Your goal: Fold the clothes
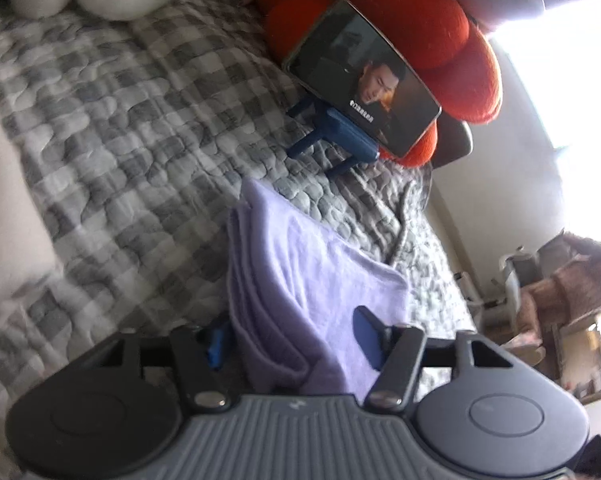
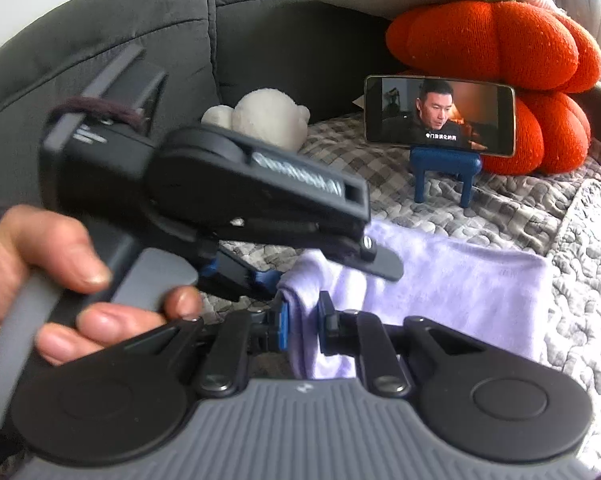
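A home living room or bedroom. A grey-and-white checked quilted cover (image 2: 500, 208) lies before a dark grey upholstered sofa back (image 2: 140, 20), with orange pumpkin-shaped plush cushions (image 2: 500, 44) and a white stuffed toy (image 2: 268, 116) along its far edge.

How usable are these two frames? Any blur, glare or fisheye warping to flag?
Left wrist view: motion-smeared overall, the checked quilt soft, the window blown out to white, edges bent by the fisheye. Right wrist view: sharper, evenly lit; the phone and lavender cloth read clearly, only the left claw crossing close in is blurred.
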The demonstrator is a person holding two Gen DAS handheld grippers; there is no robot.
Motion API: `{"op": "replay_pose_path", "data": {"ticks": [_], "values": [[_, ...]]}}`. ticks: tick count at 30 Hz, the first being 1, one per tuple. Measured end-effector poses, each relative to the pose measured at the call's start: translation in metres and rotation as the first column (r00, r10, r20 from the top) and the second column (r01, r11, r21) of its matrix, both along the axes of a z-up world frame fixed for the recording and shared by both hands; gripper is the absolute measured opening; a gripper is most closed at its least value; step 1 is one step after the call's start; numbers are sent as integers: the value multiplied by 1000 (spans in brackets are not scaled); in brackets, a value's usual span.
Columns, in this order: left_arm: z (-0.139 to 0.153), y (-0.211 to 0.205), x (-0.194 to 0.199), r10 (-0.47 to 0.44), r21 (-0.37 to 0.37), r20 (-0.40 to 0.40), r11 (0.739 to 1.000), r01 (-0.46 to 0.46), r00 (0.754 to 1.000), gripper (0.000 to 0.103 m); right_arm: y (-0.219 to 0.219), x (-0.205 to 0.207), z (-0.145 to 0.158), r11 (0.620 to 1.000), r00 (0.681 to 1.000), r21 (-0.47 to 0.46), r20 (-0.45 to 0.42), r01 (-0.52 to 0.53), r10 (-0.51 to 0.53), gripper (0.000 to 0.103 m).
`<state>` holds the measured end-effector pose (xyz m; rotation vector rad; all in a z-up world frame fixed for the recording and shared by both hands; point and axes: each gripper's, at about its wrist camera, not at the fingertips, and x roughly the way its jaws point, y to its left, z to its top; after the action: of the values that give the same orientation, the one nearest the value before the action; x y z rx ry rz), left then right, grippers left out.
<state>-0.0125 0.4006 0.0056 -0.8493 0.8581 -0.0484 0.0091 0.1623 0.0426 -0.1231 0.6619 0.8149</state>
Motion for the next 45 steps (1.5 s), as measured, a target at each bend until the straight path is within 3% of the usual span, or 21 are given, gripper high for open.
{"op": "replay_pose_path", "data": {"ticks": [2,5,7,9,12,16,22,26,29,35,42,45], "values": [[-1,-1,3,4,33,-13,999,-3,1000,33,-1,0,1,1000,1000,2,-1,-2,2,15],[-1,-3,3,7,91,-29,996,-4,1000,22,1,1,-2,1000,1000,-7,-12,-11,10,15],[1,-7,3,2,135,-35,991,3,999,20,3,0,-4,999,999,-18,-24,-29,28,19],[1,-9,4,-1,159,-38,987,7,999,20,4,0,-5,998,998,-36,-38,-48,47,22],[2,-10,4,-8,186,-35,982,14,999,20,-3,3,-4,994,994,-67,-73,-86,81,40],[1,-12,5,-16,200,-28,980,21,999,20,-26,17,1,989,971,-56,-205,-137,123,43],[0,-11,3,-19,198,-15,980,22,1000,20,-74,49,2,1000,938,28,-346,4,6,43],[-1,-10,1,-24,191,-8,981,25,1000,20,-97,67,0,978,911,150,-406,146,-73,43],[-1,-7,2,-26,178,-10,984,27,1000,21,-96,79,-14,968,879,169,-469,186,-87,43],[-2,-5,5,-35,165,-13,986,37,999,24,-89,86,-21,970,883,150,-458,193,-105,42],[-9,7,7,-9,44,3,999,9,1000,24,-94,85,-22,968,881,148,-460,201,-112,39],[-9,4,5,-6,74,7,997,6,1000,20,-92,85,-22,969,888,144,-445,201,-118,38]]}}
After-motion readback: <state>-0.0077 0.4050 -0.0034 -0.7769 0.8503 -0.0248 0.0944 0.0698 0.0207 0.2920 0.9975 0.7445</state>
